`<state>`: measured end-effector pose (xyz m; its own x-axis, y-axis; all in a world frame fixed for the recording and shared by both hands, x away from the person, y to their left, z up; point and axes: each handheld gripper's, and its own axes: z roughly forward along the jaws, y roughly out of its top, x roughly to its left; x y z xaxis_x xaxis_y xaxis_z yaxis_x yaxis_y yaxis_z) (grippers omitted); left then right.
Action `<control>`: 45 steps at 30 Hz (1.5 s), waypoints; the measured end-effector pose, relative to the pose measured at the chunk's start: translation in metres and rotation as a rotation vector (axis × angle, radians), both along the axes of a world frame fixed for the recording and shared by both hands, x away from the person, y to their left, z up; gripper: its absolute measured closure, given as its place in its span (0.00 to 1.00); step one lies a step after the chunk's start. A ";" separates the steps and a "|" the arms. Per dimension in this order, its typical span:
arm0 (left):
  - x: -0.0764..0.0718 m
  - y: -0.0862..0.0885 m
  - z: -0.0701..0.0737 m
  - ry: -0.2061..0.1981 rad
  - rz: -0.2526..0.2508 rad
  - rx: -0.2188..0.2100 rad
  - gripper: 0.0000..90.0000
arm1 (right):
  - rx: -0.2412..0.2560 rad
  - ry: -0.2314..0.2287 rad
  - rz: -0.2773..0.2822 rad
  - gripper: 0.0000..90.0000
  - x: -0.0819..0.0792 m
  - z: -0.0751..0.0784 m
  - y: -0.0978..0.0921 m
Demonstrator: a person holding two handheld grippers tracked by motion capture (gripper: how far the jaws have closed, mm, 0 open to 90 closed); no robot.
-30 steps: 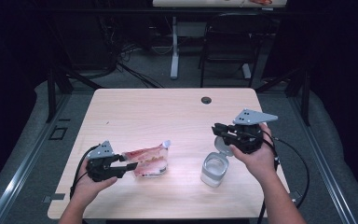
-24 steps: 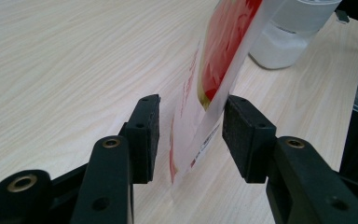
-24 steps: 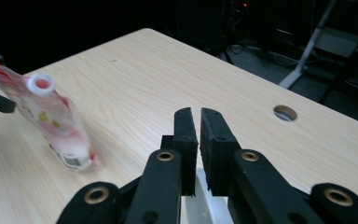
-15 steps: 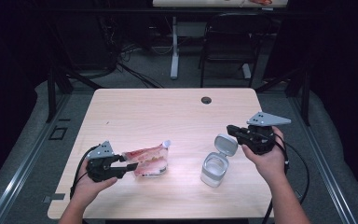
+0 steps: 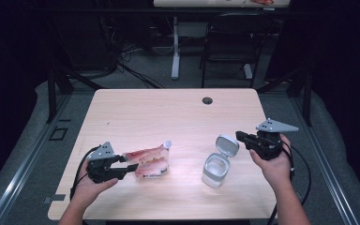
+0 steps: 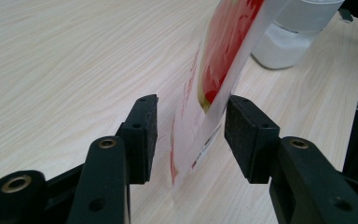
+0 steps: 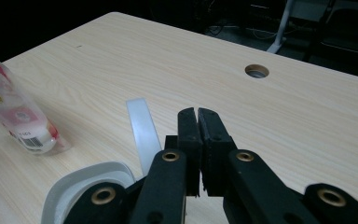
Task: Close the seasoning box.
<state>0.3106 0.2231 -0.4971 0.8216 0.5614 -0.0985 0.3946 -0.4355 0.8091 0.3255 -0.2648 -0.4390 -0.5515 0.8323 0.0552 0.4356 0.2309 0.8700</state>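
Note:
A red and white spouted pouch (image 5: pixel 147 159) lies on the wooden table (image 5: pixel 168 117), left of centre. My left gripper (image 5: pixel 127 163) is open, and the pouch's flat end (image 6: pixel 219 70) stands between its pads (image 6: pixel 144 135) without being clamped. A clear jar (image 5: pixel 215 169) with white contents sits to the right, its hinged lid (image 5: pixel 227 145) flipped open. My right gripper (image 5: pixel 242 137) is shut on nothing, just right of the lid and apart from it. In the right gripper view the shut gripper (image 7: pixel 198 116) points past the lid (image 7: pixel 142 130), with the pouch (image 7: pixel 14 116) at the left.
A round cable hole (image 5: pixel 207 100) sits near the table's far edge. A dark chair (image 5: pixel 229 47) and a desk leg (image 5: pixel 175 47) stand on the floor behind the table. Cables trail from both grippers off the near edge.
My right gripper has drawn back to the right, away from the jar's lid, which now stands open. The left gripper and pouch have stayed put.

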 end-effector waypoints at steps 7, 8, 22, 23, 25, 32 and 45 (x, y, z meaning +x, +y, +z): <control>0.001 0.004 0.001 0.006 0.002 -0.045 0.60 | 0.005 0.008 -0.012 0.98 -0.001 -0.005 -0.003; 0.001 0.005 0.001 0.002 0.001 -0.046 0.60 | 0.006 0.008 -0.012 0.98 -0.001 -0.006 -0.003; 0.001 0.003 0.001 0.004 0.002 -0.037 0.60 | 0.035 0.003 0.027 0.97 -0.013 -0.011 0.004; 0.001 0.003 0.000 0.004 0.003 -0.037 0.60 | 0.036 0.002 0.036 0.97 -0.015 -0.011 0.005; 0.001 0.004 0.000 0.005 0.004 -0.039 0.60 | 0.034 -0.003 0.043 0.97 -0.018 -0.011 0.008; 0.001 0.002 -0.002 0.004 -0.002 -0.027 0.59 | 0.015 0.009 0.095 0.96 -0.025 -0.015 0.019; -0.001 0.002 -0.002 0.002 0.000 -0.033 0.59 | 0.032 0.003 0.118 0.94 -0.037 -0.028 0.031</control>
